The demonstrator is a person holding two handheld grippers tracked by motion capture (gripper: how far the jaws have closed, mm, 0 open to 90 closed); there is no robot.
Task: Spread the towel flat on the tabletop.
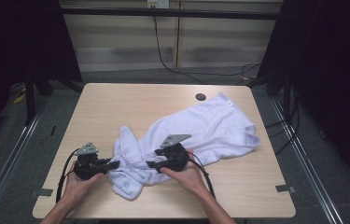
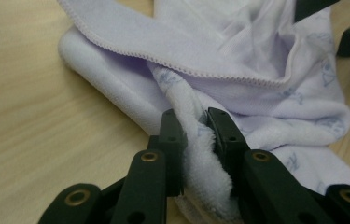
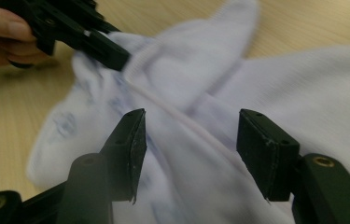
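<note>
Where the high view looks down on the bench [image 1: 116,107], a white towel [image 1: 210,126] lies rumpled across its middle and right, its near end bunched between the two hands; the left tool [image 1: 114,164] meets that bunched end from the left, and the right tool [image 1: 150,164] sits over the cloth just to the right of it, both tools pointing toward each other; a dark round hole [image 1: 200,97] shows in the bench beyond the towel.

In the left gripper view, the left tool [image 2: 196,126] is clenched on a thick fold of the towel [image 2: 238,56], the terry cloth squeezed up between the two pads; the rest of the towel spreads ahead and to the right of it.

In the right gripper view, the right tool [image 3: 191,140] stands released, its jaws wide apart with the towel [image 3: 303,88] lying beneath and between them but not pinched; farther off at upper left the left tool [image 3: 116,56] bites the towel's edge, a hand [image 3: 0,35] behind it.
</note>
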